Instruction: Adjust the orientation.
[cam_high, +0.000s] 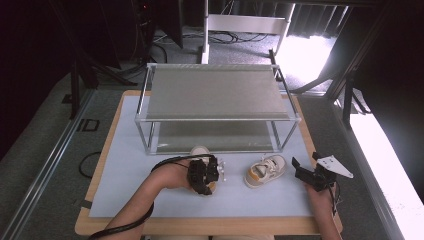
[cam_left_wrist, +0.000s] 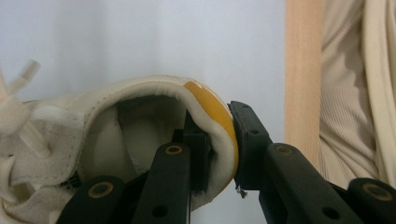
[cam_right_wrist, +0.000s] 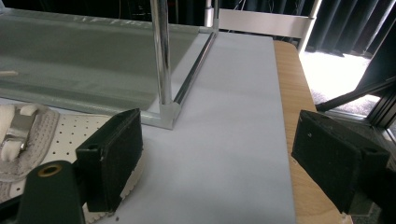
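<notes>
- Sneakers, a small white pair with mustard-yellow heel patches, sit on the pale mat (cam_high: 125, 190) toward the near edge of the wooden table (cam_high: 100, 175); one is held by the left gripper, the other lies free to its right.
- Left gripper (cam_high: 204, 176), near the middle of the mat's near half, is pinched on the held sneaker (cam_high: 201, 151). In the left gripper view one black jaw is inside the shoe opening and the other presses the outside of the yellow heel patch, so the padded heel collar of that sneaker (cam_left_wrist: 140, 135) is squeezed between them.
- White laces of the held shoe show loose at the left of the left gripper view; the table's wooden edge and a ribbed cream sleeve show at the right.
- Right gripper (cam_high: 307, 176) sits near the mat's right edge, close to the near right corner, with its jaws spread wide and nothing between them.
- The free sneaker (cam_high: 265, 171) lies on the mat between the two grippers, just left of the right gripper. In the right gripper view its perforated side (cam_right_wrist: 60, 135) lies just beside the left jaw; whether they touch I cannot tell.
- A two-tier shoe rack (cam_high: 215, 95) with a chrome frame and grey shelves stands farther back, across the far half of the mat. Its near right corner post (cam_right_wrist: 161, 56) rises just beyond the free sneaker.
- Both grey shelves are bare.
</notes>
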